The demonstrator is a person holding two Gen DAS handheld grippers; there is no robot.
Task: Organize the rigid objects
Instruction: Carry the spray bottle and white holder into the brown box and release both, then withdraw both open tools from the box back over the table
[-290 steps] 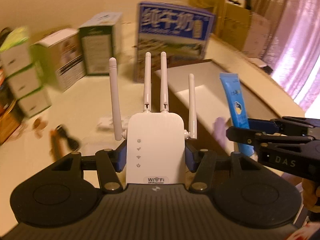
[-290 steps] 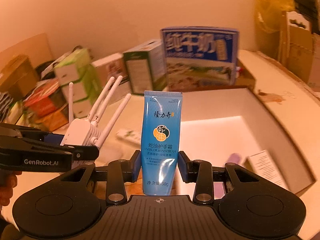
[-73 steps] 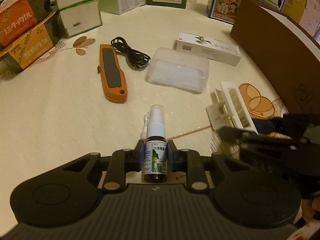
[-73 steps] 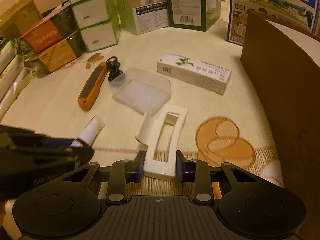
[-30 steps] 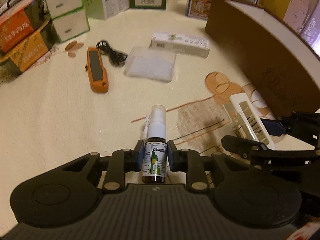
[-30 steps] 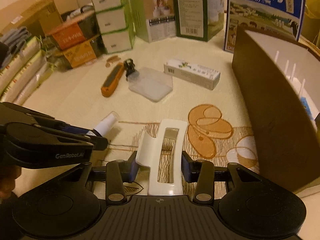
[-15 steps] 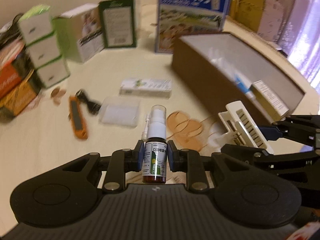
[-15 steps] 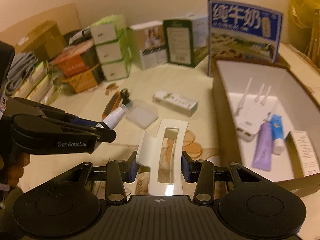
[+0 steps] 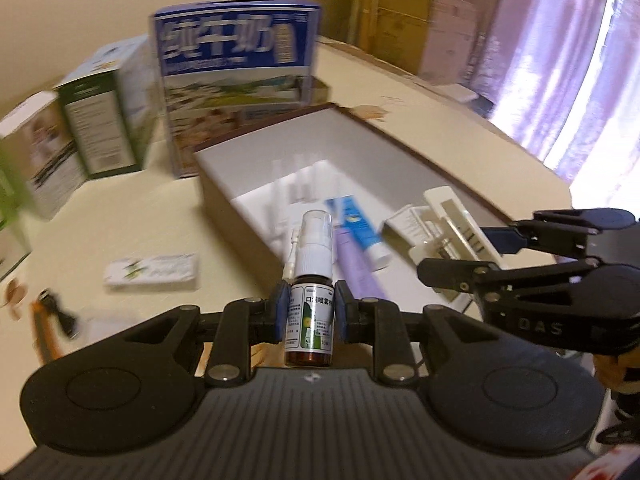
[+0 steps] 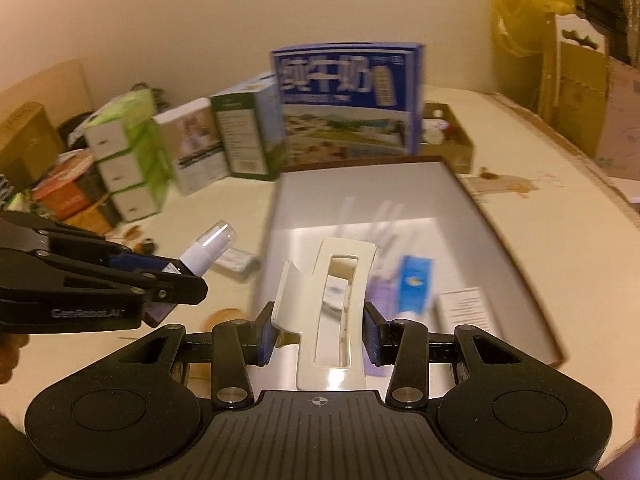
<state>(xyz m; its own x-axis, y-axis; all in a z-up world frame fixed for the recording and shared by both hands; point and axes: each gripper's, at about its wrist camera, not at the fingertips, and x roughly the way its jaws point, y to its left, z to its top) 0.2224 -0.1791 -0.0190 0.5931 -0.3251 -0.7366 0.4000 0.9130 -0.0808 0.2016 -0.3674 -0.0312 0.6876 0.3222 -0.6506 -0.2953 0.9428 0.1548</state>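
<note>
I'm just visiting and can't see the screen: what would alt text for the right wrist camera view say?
The right gripper holds a white hair claw clip above an open brown storage box that contains a blue tube and other items. At left, the left gripper holds a small spray bottle; cartons stand on the table behind, blurred.

Open box, top clear
Box (image 10: 496,236) interior's upper half lies bare; tubes (image 10: 414,284) crowd its lower centre; milk carton (image 10: 348,100) blocks behind.
</note>
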